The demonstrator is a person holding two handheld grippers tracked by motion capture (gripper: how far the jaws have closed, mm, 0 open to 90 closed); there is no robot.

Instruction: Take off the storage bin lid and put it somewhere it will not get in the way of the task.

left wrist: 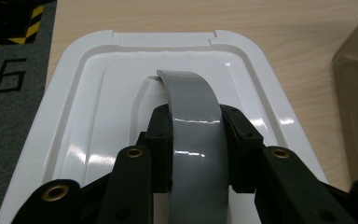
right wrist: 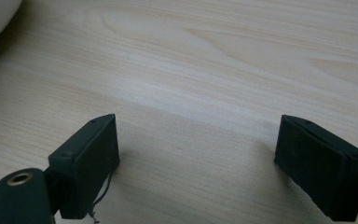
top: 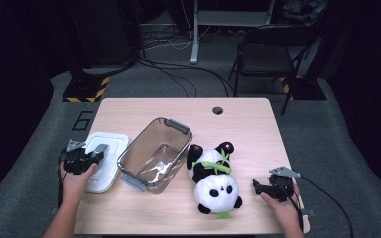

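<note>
Left gripper (left wrist: 193,140) clamped on the grey handle (left wrist: 193,116) of the white lid (left wrist: 98,116), which lies on the table (top: 238,114) left of the clear container (top: 154,153); right gripper (right wrist: 198,163) rests wide open and empty; judged next: lift lid onto container squarely

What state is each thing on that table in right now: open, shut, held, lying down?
left gripper: shut on the lid's grey handle.
grey handle: arched up, clamped between the jaws.
white lid: off the container, lying on the table beside it.
clear container: open, empty, upright.
panda plush: lying on the table, untouched.
right gripper: open, nothing between its jaws, low over bare wood.
</note>
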